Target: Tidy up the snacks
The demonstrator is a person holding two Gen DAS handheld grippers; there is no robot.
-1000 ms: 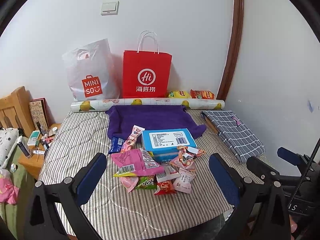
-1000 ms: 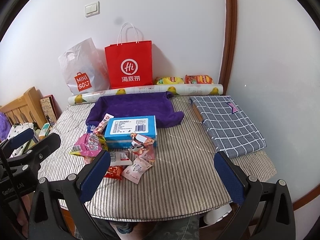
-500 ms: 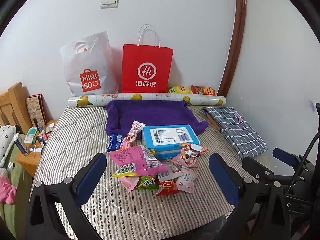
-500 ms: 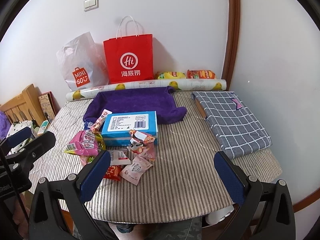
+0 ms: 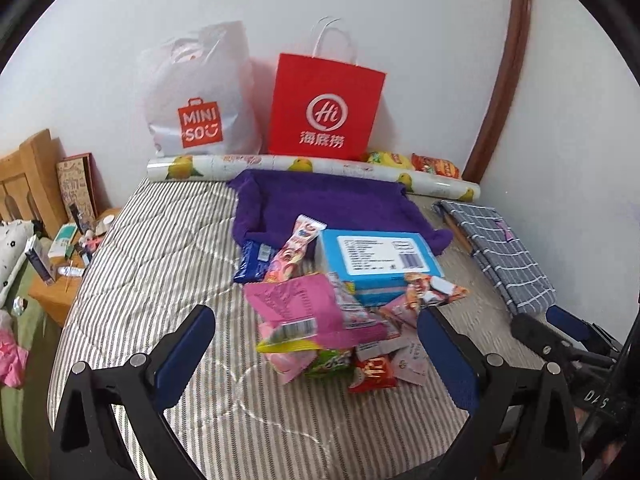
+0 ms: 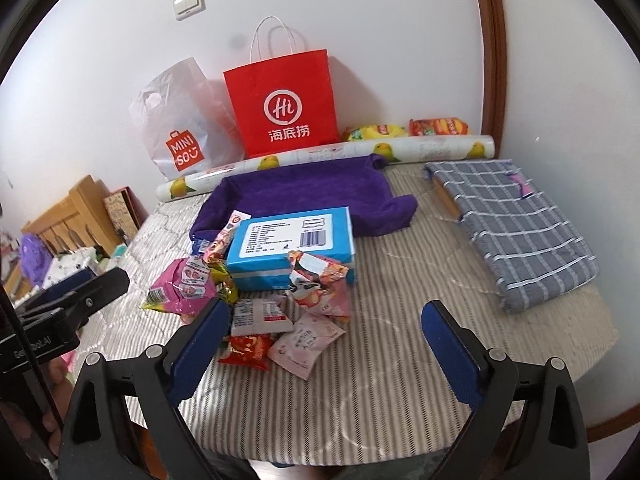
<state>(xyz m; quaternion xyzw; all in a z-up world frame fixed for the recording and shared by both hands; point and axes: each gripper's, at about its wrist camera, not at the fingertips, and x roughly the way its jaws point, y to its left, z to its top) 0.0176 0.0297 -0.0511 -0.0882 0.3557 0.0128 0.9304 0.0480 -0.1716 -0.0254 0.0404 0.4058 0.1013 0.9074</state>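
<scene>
- Left hand-held gripper (image 5: pixel 316 354), jaws wide and empty, hangs over the crinkly pink snack bag (image 5: pixel 308 312) on the striped desk (image 5: pixel 160 264); pinch one edge.
- Right hand-held gripper (image 6: pixel 326 340), equally wide and empty, hovers beside the small pale-pink sachet (image 6: pixel 306 342); lower straight.

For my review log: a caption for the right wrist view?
Open right gripper hovers over snack packets piled beside a blue box on a striped table.

Beyond the blue-padded fingers (image 5: pixel 188 344): grey-and-white striped quilted table cover (image 5: pixel 160 256), purple towel (image 5: pixel 328 204), light-blue box (image 5: pixel 380 260), pink snack packet (image 5: pixel 300 312), red paper bag (image 5: pixel 324 108).
</scene>
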